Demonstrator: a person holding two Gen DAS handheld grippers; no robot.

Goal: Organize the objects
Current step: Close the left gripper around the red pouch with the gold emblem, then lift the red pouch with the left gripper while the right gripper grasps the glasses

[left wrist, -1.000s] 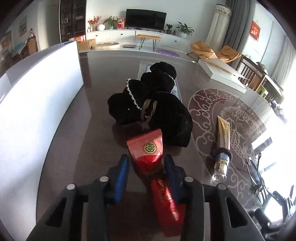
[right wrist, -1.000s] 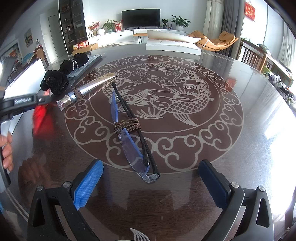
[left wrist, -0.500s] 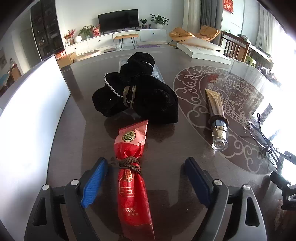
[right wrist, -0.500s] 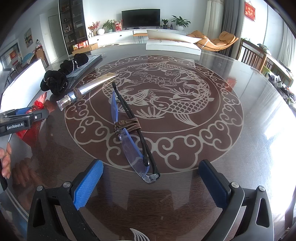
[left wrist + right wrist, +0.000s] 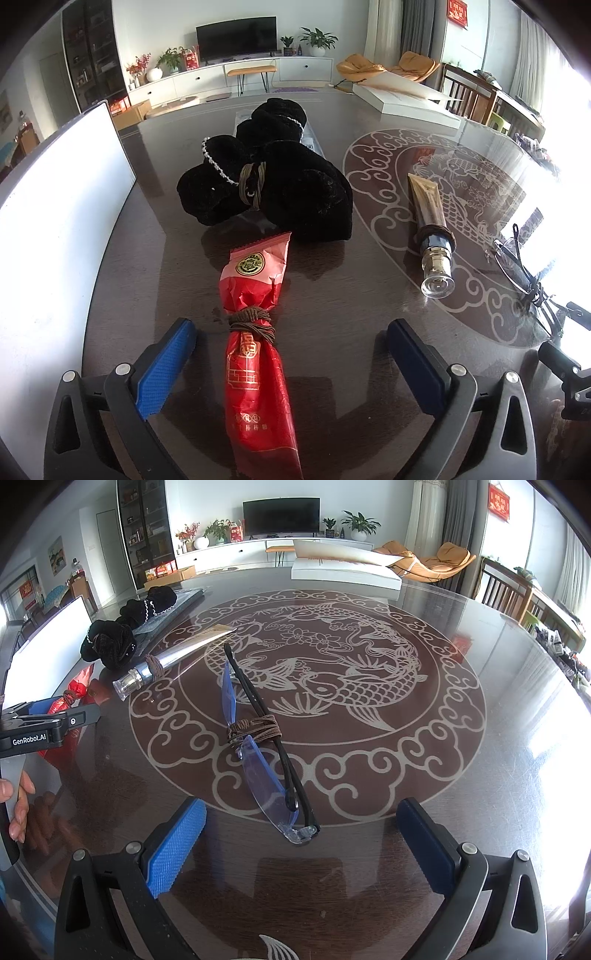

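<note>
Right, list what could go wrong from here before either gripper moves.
1. The glasses lie folded between the open fingers of the right gripper; a squeeze across the thin lenses might crack or flick them.
2. The red packet lies on the glossy table within the open left gripper, and could slide if nudged.
3. The round tube may roll.

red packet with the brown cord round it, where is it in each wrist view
Left wrist view: the red packet lies low in the centre, between the open fingers of the left gripper, lengthwise toward the black velvet bundle.
Right wrist view: the packet sits at the far left edge, partly hidden behind the left gripper.
Shared landmark: the gold tube with the clear cap, on the table's scroll pattern.
</note>
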